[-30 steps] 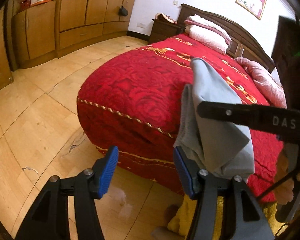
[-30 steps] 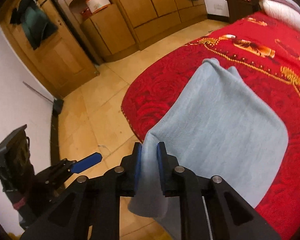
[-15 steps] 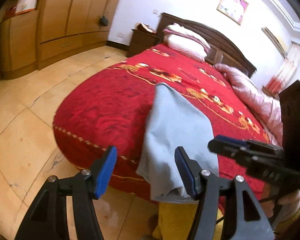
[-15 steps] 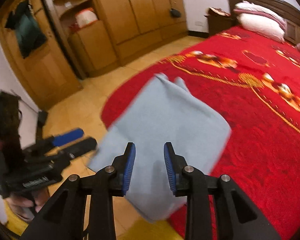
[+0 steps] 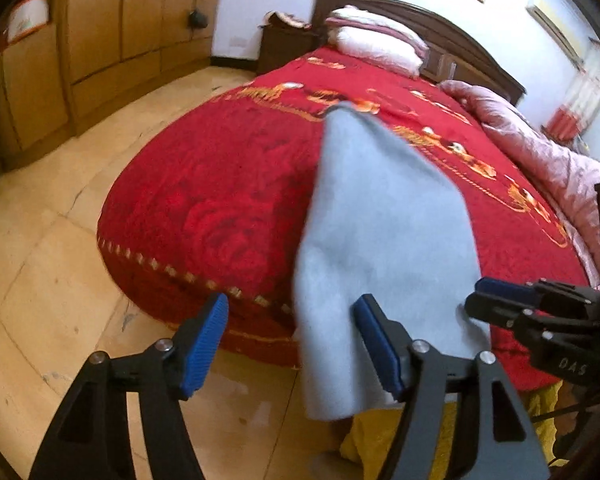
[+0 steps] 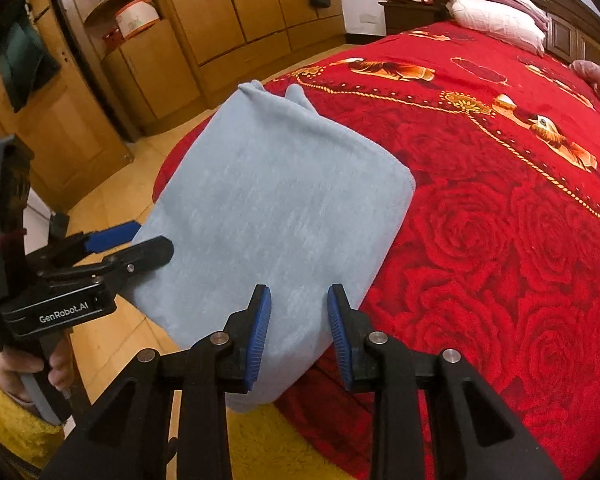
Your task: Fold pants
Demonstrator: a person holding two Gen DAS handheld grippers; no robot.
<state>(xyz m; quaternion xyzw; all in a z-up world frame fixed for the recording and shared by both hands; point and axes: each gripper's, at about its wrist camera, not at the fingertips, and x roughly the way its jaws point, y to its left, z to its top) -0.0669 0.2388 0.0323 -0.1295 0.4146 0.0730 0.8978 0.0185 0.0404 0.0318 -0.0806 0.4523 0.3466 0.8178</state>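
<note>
Pants (image 6: 268, 216) of pale blue-grey cloth lie folded into a broad panel at the foot corner of the bed (image 6: 500, 240), resting on its red rose-patterned bedspread (image 5: 220, 184), with the near end hanging over the bed's edge toward the tiled floor (image 5: 40, 240). From the right wrist view the folded panel has one rounded corner to the right, and two narrow ends poke out at its far end. The right gripper (image 6: 299, 334) hovers above the overhanging near edge with its jaws released, a clear gap between the blue pads (image 6: 260, 328), and the cloth seen through that gap is not pinched. The left gripper (image 5: 290, 346) has its jaws spread wide; the pants' hanging edge shows between the pads, just beside the right-hand one, and whether it touches that pad cannot be told. In the right wrist view a hand (image 6: 24, 364) with a yellow fuzzy sleeve (image 6: 16, 432) grips the left tool's handle. White and pink pillows (image 6: 496, 12) lie stacked at the dark wooden headboard (image 5: 420, 28), a pink quilt (image 5: 540, 168) is bunched along the bed's far side, and wooden wardrobes (image 6: 240, 4) line the wall.
</note>
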